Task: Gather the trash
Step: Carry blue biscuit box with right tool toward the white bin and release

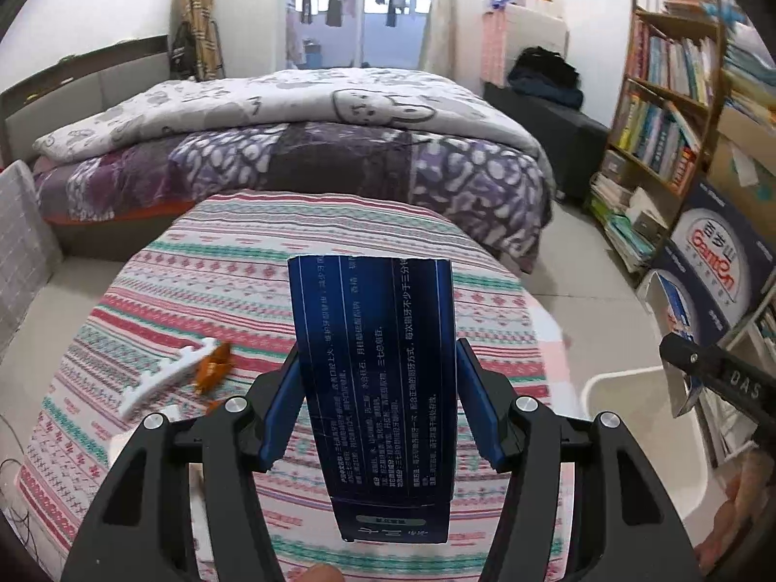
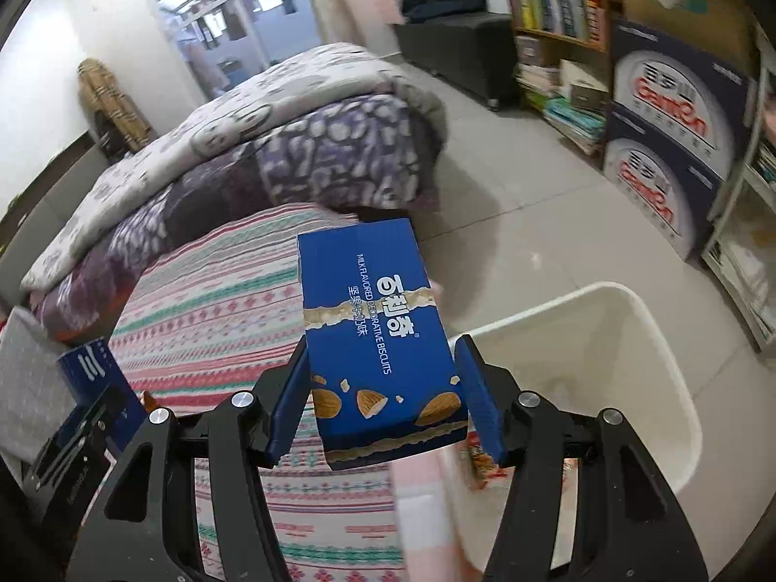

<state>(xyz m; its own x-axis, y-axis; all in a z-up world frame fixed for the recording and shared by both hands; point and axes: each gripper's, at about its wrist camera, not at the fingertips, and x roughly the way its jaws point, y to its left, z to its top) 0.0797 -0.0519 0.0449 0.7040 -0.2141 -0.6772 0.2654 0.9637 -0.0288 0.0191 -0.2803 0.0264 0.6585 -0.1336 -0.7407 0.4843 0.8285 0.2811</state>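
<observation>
Left gripper [image 1: 376, 402] clamps dark-blue toothpaste box [image 1: 373, 388], white Chinese print. Right gripper [image 2: 383, 397] grips blue biscuit box [image 2: 373, 334], "MILK FLAVORED DECORATIVE BISCUITS", almonds.

Daylight from balcony door [image 1: 361, 9]; fisheye edges bent, dark; slight blur.

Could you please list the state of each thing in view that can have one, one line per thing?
Left gripper: shut on the dark blue carton.
Dark blue carton: held above the table, top end open.
Right gripper: shut on the biscuit box.
Biscuit box: held, tilted, beside the bin.
White bin: open, some trash inside.
Orange wrapper: lying on the striped tablecloth.
White plastic piece: lying beside the wrapper.
</observation>
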